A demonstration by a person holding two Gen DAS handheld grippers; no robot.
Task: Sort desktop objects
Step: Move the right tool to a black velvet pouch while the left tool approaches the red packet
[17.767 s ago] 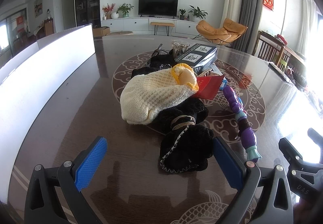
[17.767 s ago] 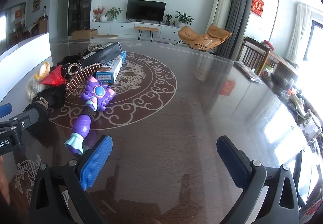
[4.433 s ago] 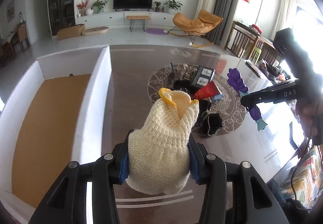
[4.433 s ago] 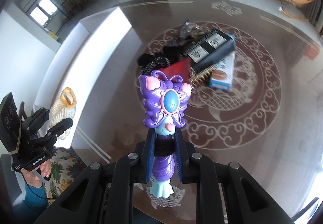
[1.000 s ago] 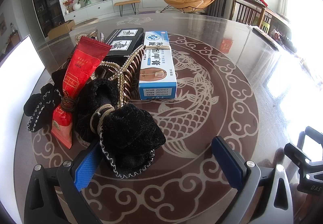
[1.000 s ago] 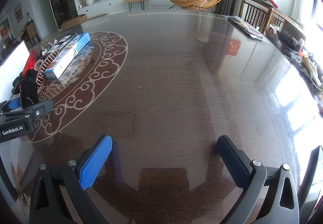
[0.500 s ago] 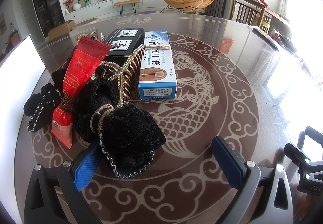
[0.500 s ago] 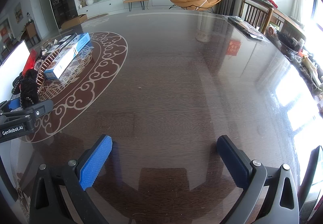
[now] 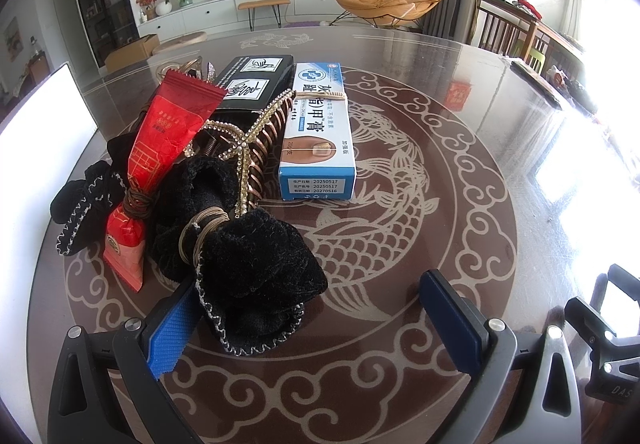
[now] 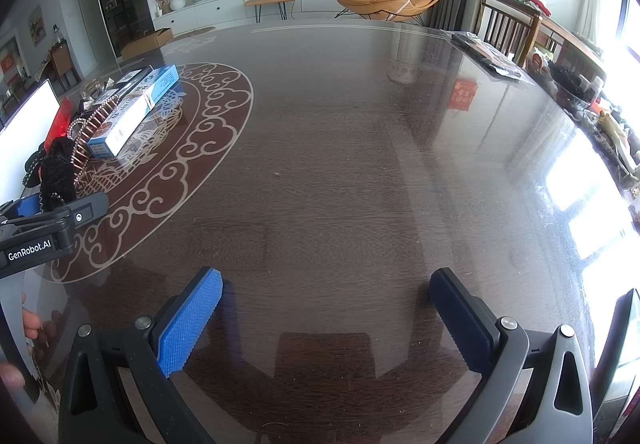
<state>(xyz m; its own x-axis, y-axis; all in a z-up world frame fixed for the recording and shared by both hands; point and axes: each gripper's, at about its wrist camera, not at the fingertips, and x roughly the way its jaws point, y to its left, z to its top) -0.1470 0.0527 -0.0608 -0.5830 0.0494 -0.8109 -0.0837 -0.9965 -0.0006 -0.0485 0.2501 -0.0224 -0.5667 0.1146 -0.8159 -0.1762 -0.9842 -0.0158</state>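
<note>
On a glossy dark wood counter [image 9: 460,91] inlaid with pale fish and cloud scrollwork, the left tongs [image 9: 316,318] stand wide open and empty, their ribbed blue pads [image 9: 172,328] flanking a fuzzy black velvet scrunchie [image 9: 256,276] edged in pale stitching and cinched with a thin elastic band. Behind it lie a copper-coloured wire hair comb [image 9: 248,139] studded with rhinestones, a crinkled red foil packet [image 9: 160,147] tied near its lower end, a second black scrunchie [image 9: 84,203], a long white-and-blue ointment carton [image 9: 318,131] and a flat black box [image 9: 252,83] beside it. Well to the right, the right tongs [image 10: 324,320] are also spread wide, holding nothing, over bare polished counter.
</note>
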